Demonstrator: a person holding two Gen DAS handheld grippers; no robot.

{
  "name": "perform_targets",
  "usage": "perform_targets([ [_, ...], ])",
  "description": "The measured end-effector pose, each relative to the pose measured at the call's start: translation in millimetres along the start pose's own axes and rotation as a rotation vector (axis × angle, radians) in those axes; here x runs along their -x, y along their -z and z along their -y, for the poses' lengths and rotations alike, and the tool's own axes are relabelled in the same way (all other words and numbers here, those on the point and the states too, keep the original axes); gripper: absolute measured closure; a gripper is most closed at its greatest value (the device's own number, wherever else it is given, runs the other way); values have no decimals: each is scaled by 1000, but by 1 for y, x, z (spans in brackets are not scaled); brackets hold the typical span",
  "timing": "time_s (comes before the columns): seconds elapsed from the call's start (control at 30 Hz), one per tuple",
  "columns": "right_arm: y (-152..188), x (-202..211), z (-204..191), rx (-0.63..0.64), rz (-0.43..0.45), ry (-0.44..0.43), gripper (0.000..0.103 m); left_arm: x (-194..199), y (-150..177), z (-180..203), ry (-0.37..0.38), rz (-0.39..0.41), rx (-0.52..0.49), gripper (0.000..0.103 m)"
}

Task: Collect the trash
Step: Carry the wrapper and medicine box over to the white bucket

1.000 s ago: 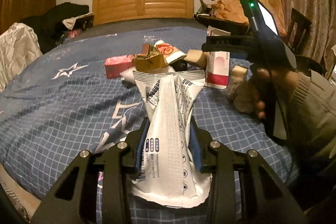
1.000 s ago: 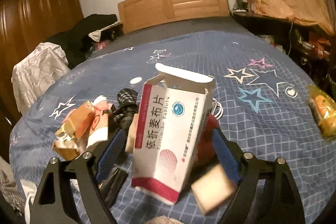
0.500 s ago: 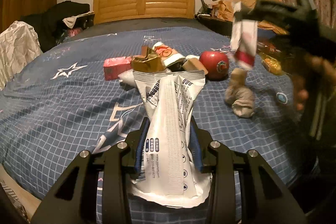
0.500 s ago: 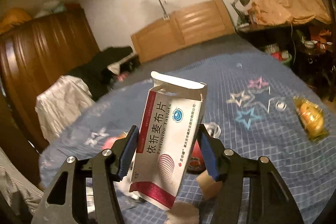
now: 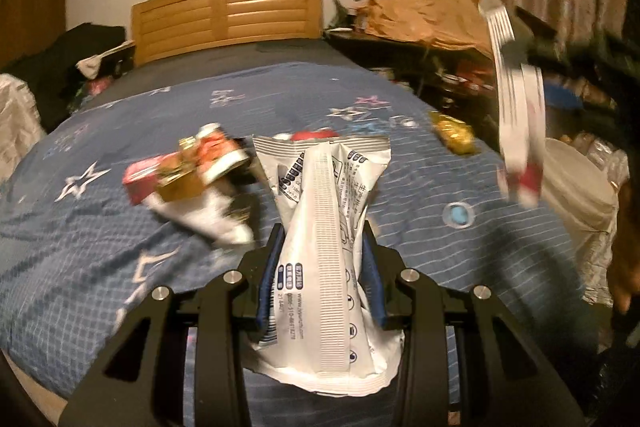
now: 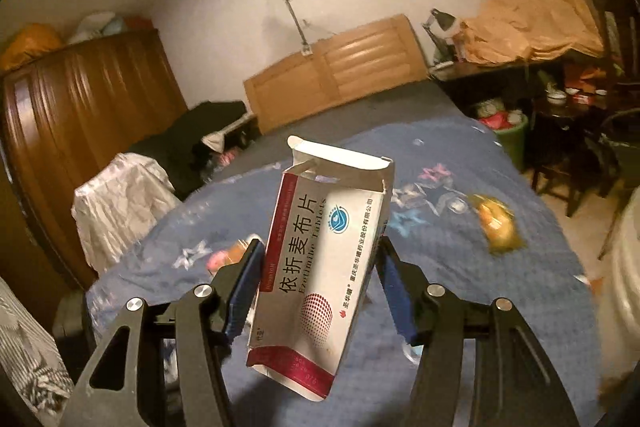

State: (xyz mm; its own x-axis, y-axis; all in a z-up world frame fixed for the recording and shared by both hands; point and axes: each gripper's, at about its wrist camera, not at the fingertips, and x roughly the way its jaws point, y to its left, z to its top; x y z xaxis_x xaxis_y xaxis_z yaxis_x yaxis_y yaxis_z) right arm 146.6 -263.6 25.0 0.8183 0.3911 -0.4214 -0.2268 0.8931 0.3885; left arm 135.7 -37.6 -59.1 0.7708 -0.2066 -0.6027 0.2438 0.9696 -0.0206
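both grippers loaded: left gripper (image 5: pixel 320 279) pinches the wrapper (image 5: pixel 326 243), right gripper (image 6: pixel 320 283) clamps the box (image 6: pixel 320 267) above the bed's right edge; hold both grips until over the white bin (image 5: pixel 576 187).

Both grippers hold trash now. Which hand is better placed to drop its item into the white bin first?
Probably the right. In the left wrist view, the right gripper already carries the medicine box up beside the white bin. The left gripper holds its white wrapper over the bed.
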Motion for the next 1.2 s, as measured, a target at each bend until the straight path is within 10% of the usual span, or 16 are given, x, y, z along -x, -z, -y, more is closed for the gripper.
perform_targets([
  [0.53,66,86,110,-101,-65,199,43,-48,-13,124,72,-127,-188,68],
  [1.2,-13,257,315,-166,99,572,42,-97,-114,326,329,-101,-461,68],
])
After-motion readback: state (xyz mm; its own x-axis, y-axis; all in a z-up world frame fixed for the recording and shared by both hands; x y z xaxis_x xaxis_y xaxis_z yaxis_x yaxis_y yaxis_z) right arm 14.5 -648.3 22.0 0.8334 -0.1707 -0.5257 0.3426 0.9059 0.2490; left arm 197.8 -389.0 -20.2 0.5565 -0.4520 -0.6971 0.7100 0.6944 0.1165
